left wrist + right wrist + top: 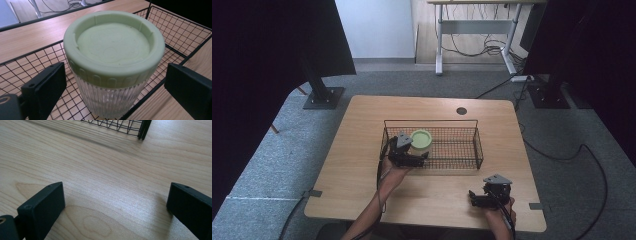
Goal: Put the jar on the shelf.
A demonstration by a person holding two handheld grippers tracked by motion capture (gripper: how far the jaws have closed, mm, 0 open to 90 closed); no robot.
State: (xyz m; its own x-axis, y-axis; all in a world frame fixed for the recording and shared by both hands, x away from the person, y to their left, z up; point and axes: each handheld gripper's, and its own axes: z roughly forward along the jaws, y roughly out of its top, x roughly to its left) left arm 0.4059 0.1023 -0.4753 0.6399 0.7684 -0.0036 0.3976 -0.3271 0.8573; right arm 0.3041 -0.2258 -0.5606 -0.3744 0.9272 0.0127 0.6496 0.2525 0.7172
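The light wooden counter (362, 165) with rounded corners stands on grey carpet (272, 150), with dark curtains (262, 60) hanging to either side and a white-legged desk (472, 35) with trailing cables beyond its far edge. A small round dark hole (461, 111) sits near the counter's far edge, right of centre.

A rectangular black wire basket (462, 150) lies at the middle of the counter, its long sides parallel to the near edge. Inside it, toward its left end, stands a ribbed clear glass jar with a pale green round lid (421, 139); the jar is upright and the lid sits on top.

The person's left forearm (384, 192) reaches in from the near edge toward the basket's left near corner. The left hand-held gripper (421, 156) is over the basket's near rim, just beside the jar. In the left gripper view its jaws stand wide apart on either side of the jar (113, 62), not touching the glass, and grip nothing.

The right hand-held gripper (473, 196) rests low near the counter's near edge, toward the right corner, well apart from the basket. In the right gripper view its jaws are spread wide over bare wood (105, 185), with nothing between them, and a corner of the basket (142, 128) shows ahead.
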